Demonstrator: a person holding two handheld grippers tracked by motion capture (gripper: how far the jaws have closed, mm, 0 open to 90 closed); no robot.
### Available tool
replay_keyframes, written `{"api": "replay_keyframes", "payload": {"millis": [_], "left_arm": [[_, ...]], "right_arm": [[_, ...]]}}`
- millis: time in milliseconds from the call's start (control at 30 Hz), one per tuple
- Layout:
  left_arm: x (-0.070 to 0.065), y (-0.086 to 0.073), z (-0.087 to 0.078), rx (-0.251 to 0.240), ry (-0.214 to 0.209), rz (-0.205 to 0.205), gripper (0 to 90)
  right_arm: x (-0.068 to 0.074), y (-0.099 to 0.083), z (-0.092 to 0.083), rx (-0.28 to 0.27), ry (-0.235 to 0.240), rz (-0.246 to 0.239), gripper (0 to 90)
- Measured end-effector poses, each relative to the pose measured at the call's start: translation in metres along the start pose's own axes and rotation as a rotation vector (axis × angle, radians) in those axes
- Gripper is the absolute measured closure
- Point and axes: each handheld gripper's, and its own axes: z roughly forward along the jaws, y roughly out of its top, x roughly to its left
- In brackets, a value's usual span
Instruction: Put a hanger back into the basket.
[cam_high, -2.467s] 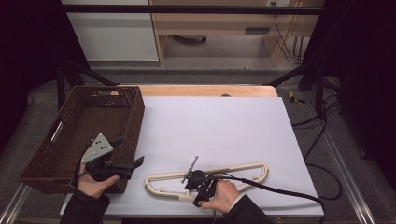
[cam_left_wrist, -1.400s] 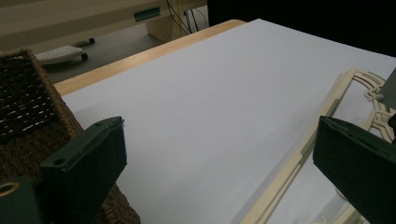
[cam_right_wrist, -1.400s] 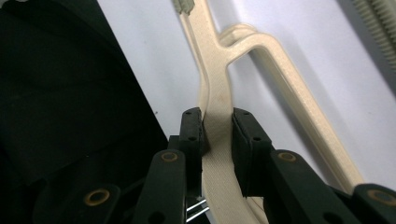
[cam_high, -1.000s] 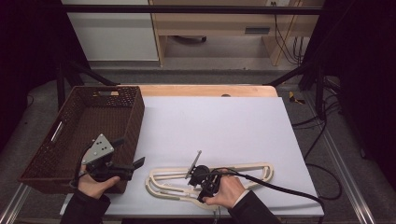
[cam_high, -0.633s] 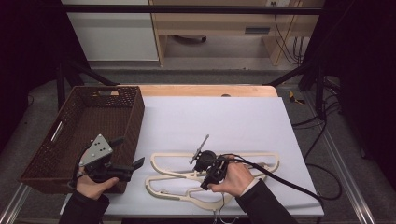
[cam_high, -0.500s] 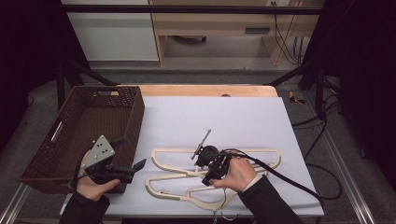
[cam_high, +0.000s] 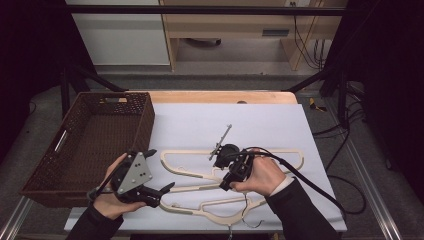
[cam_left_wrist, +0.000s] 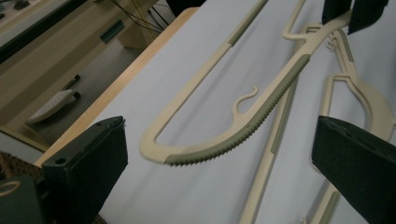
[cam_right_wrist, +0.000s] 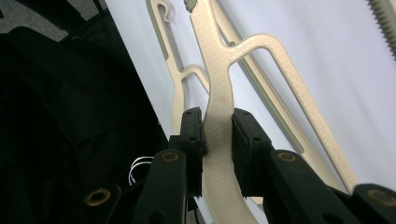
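Pinching the upper hanger (cam_right_wrist: 219, 116) at its neck, the right gripper (cam_high: 234, 176) is lifting a light, stiff, slick frame; left gripper (cam_high: 162, 192), spread, is hovering at its nine o'clock end.

A white sheet (cam_high: 260, 125) covers a wooden table (cam_high: 220, 97) whose light edge shows along the far side. Beyond it stands pale wooden furniture (cam_high: 230, 25) beside a white cabinet front (cam_high: 117, 35), on a grey floor (cam_high: 210, 80). Black cables (cam_high: 305, 35) hang at the right and trail over the floor. Black stand legs (cam_high: 82, 80) slant at both far corners, and the sides of the room lie in darkness
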Motion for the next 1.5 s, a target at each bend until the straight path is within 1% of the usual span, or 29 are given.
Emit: {"api": "replay_keyframes", "payload": {"millis": [67, 100, 133, 167, 200, 233, 267, 300, 367, 400, 433, 467, 567, 667, 733, 767, 800, 833, 933, 967, 1033, 1067, 1100, 1200, 1233, 1400, 1433, 1467, 1500], "left_arm": [[-0.003, 0.006, 0.005, 0.024, -0.011, 0.036, 4.0], [-0.005, 0.012, 0.010, 0.058, -0.021, 0.081, 4.1], [-0.005, 0.012, 0.010, 0.058, -0.021, 0.081, 4.5], [-0.007, 0.017, 0.015, 0.089, -0.027, 0.124, 5.2], [-0.007, 0.017, 0.015, 0.089, -0.027, 0.124, 5.4], [-0.010, 0.022, 0.021, 0.123, -0.020, 0.174, 5.9], [-0.010, 0.022, 0.021, 0.123, -0.020, 0.174, 6.6], [-0.014, 0.027, 0.027, 0.157, -0.016, 0.233, 7.2], [-0.018, 0.032, 0.032, 0.192, -0.008, 0.305, 8.2], [-0.020, 0.035, 0.034, 0.201, -0.005, 0.335, 8.4], [-0.020, 0.035, 0.034, 0.201, -0.005, 0.335, 9.0], [-0.024, 0.039, 0.037, 0.204, -0.008, 0.377, 10.9], [-0.028, 0.044, 0.043, 0.216, -0.001, 0.434, 13.2], [-0.032, 0.047, 0.049, 0.224, 0.008, 0.484, 16.2], [-0.033, 0.047, 0.050, 0.222, 0.007, 0.497, 20.0], [-0.035, 0.047, 0.052, 0.225, 0.007, 0.533, 22.1], [-0.035, 0.047, 0.052, 0.225, 0.007, 0.533, 23.7], [-0.037, 0.047, 0.054, 0.228, 0.011, 0.562, 26.1], [-0.038, 0.048, 0.056, 0.220, 0.011, 0.581, 30.5], [-0.039, 0.048, 0.057, 0.212, 0.022, 0.596, 34.7], [-0.040, 0.048, 0.058, 0.207, 0.023, 0.600, 39.3], [-0.041, 0.048, 0.059, 0.203, 0.025, 0.606, 39.3], [-0.043, 0.047, 0.060, 0.202, 0.032, 0.625, 45.6], [-0.044, 0.047, 0.059, 0.200, 0.044, 0.645, 51.7], [-0.046, 0.048, 0.059, 0.204, 0.061, 0.664, 54.6], [-0.051, 0.047, 0.058, 0.229, 0.091, 0.727, 62.9], [-0.052, 0.047, 0.059, 0.221, 0.096, 0.742, 65.0], [-0.052, 0.047, 0.059, 0.221, 0.096, 0.742, 67.0], [-0.055, 0.046, 0.060, 0.220, 0.116, 0.765, 69.4]], "right_arm": [[0.000, 0.001, -0.003, 0.013, 0.006, 0.009, 75.3], [0.000, 0.001, -0.004, 0.015, 0.009, -0.001, 75.2], [-0.001, 0.001, -0.004, 0.012, 0.010, -0.007, 75.3], [0.000, 0.002, -0.004, 0.017, 0.013, -0.005, 75.3], [0.000, 0.002, -0.004, 0.017, 0.013, -0.005, 75.3], [-0.001, 0.002, -0.004, 0.020, 0.023, -0.009, 75.2], [-0.001, 0.002, -0.004, 0.020, 0.023, -0.009, 75.2], [-0.001, 0.002, -0.004, 0.026, 0.029, -0.014, 75.2], [-0.001, 0.003, -0.004, 0.032, 0.031, -0.014, 75.2], [-0.001, 0.003, -0.005, 0.031, 0.033, -0.011, 75.2], [-0.001, 0.003, -0.005, 0.031, 0.033, -0.011, 75.2], [-0.002, 0.003, -0.007, 0.028, 0.037, -0.020, 75.3], [-0.002, 0.003, -0.008, 0.032, 0.044, -0.015, 75.2], [-0.002, 0.004, -0.010, 0.034, 0.050, -0.015, 75.2], [-0.002, 0.004, -0.011, 0.039, 0.051, -0.009, 75.2], [-0.003, 0.005, -0.012, 0.045, 0.053, 0.000, 75.2], [-0.003, 0.005, -0.012, 0.045, 0.053, 0.000, 75.2], [-0.004, 0.007, -0.012, 0.050, 0.054, 0.007, 75.2], [-0.004, 0.008, -0.011, 0.055, 0.057, 0.012, 75.2], [-0.003, 0.011, -0.010, 0.060, 0.057, 0.011, 75.2], [-0.003, 0.012, -0.010, 0.061, 0.058, 0.009, 75.2], [-0.003, 0.012, -0.010, 0.061, 0.058, 0.009, 75.2], [-0.002, 0.013, -0.010, 0.062, 0.056, 0.017, 75.2], [-0.002, 0.012, -0.010, 0.063, 0.054, 0.023, 75.2], [-0.003, 0.012, -0.011, 0.065, 0.052, 0.026, 75.2], [-0.003, 0.013, -0.011, 0.054, 0.057, 0.030, 75.2], [-0.003, 0.013, -0.011, 0.056, 0.057, 0.029, 75.2], [-0.003, 0.013, -0.010, 0.056, 0.055, 0.028, 75.2], [-0.004, 0.013, -0.009, 0.056, 0.057, 0.023, 75.2]]}}
